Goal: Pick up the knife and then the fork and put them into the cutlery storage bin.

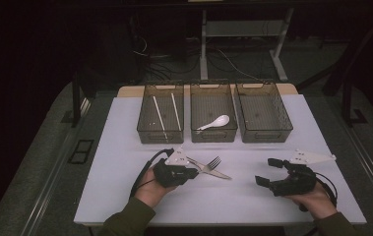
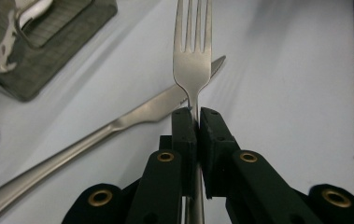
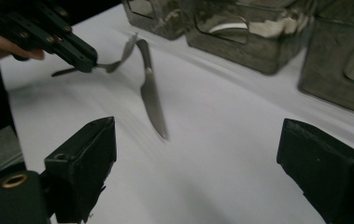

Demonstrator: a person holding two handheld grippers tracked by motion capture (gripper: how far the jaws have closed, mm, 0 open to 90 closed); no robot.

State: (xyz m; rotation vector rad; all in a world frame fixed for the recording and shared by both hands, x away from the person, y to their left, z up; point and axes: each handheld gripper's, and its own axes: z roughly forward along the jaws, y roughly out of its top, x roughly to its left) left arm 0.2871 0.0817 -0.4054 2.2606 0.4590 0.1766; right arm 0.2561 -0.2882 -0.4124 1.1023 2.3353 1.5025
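Left gripper view shows the left hand-held gripper (image 2: 195,116) clamping the fork (image 2: 192,60); the right hand-held gripper (image 3: 198,154) gapes.

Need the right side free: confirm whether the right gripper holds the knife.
No: the right gripper is open, and the knife lies on the table beyond its fingers.

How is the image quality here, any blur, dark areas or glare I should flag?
High view: room beyond the table falls into near black, mat evenly lit. Left gripper view: fork sharp, nearest gripper parts soft. Right gripper view: knife and bins streaked with motion blur, bright reflections on the bin walls; its own fingers are soft too.
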